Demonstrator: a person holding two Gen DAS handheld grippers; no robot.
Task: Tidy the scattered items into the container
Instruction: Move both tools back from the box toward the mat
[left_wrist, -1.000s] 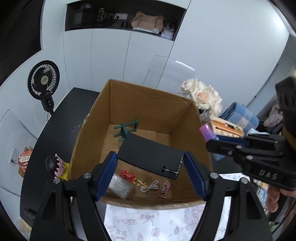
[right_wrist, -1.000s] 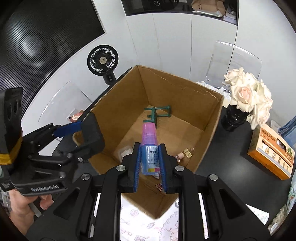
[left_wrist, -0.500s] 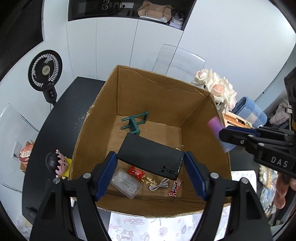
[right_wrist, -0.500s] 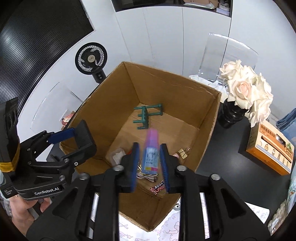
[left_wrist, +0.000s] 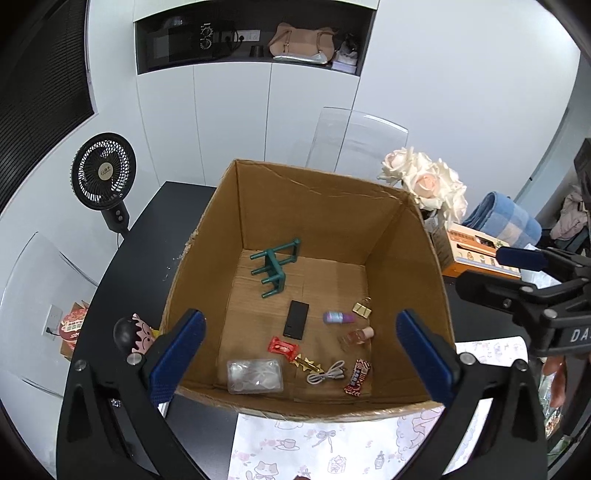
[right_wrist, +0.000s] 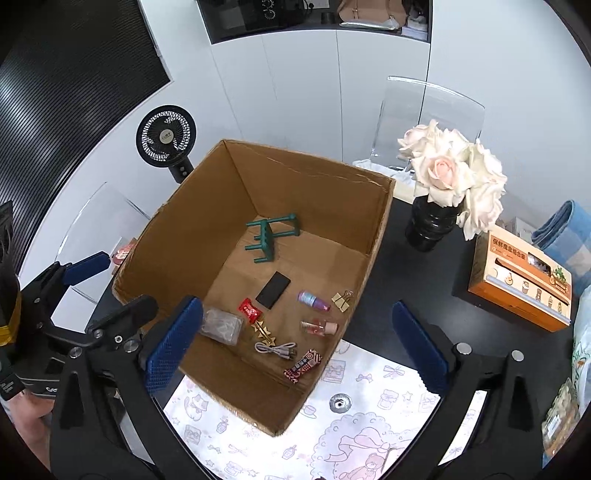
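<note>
1. Left wrist view: the left tool (left_wrist: 301, 354) is hovering released and holding nothing above the cardboard box (left_wrist: 314, 184). Inside the box, the black case (left_wrist: 296, 324) and purple bottle (left_wrist: 338, 317) are lying on its floor beside the green rack (left_wrist: 275, 267).
2. Right wrist view: the right tool (right_wrist: 295, 345) is likewise gaping over the box's near rim, carrying nothing. A small metal piece (right_wrist: 340, 402) is sitting on the patterned mat (right_wrist: 354, 435) just outside the box; any further drop is best released low and centred over the box.

Cardboard box (left_wrist: 321, 192): brown. Rack (left_wrist: 275, 267): green. Slab (left_wrist: 296, 324): black. Small bottle (left_wrist: 338, 317): purple. Mat (right_wrist: 369, 435): white, pink cartoon print. Roses (right_wrist: 454, 173): cream.
</note>
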